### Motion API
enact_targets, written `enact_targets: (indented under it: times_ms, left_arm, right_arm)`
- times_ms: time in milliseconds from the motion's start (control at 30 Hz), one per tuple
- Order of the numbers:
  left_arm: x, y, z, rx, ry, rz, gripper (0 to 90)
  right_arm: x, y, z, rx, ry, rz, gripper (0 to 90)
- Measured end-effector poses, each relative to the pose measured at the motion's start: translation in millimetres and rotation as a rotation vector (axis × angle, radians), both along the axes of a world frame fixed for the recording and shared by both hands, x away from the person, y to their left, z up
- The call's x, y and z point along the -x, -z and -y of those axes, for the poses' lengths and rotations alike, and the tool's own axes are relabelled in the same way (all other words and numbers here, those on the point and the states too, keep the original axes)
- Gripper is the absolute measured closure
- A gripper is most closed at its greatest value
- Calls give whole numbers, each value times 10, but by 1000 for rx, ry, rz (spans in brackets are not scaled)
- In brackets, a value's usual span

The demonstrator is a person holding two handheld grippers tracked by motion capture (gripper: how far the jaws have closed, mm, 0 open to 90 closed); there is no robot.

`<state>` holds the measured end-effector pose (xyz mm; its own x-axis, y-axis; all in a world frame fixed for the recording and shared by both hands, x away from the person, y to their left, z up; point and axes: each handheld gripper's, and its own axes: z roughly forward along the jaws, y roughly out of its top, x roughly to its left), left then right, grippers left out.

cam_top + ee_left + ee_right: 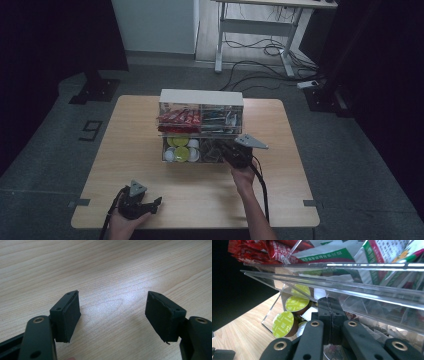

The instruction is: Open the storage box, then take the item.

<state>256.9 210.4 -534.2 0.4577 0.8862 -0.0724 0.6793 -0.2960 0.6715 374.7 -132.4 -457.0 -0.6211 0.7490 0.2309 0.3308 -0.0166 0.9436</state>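
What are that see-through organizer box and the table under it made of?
The organizer looks like clear acrylic: glossy, transparent walls with bright edge reflections and the contents visible through them. The table appears to be light wood or wood-look laminate, with matte grain lines.

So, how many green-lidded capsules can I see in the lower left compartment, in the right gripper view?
3: one green-lidded capsule at the front, one behind it, one farthest back. More may be hidden behind the right gripper and the acrylic organizer.
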Motion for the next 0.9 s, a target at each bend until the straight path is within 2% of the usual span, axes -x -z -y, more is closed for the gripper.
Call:
enact_targets:
  times_ms: [367, 900]
  left_arm:
    - [21, -12, 17, -2, 5, 9, 285]
    - [8, -100, 147, 13, 17, 54, 286]
  right_arm:
    - [18, 6, 11, -13, 6, -1, 887]
    - [46, -6, 69, -30, 9, 2, 883]
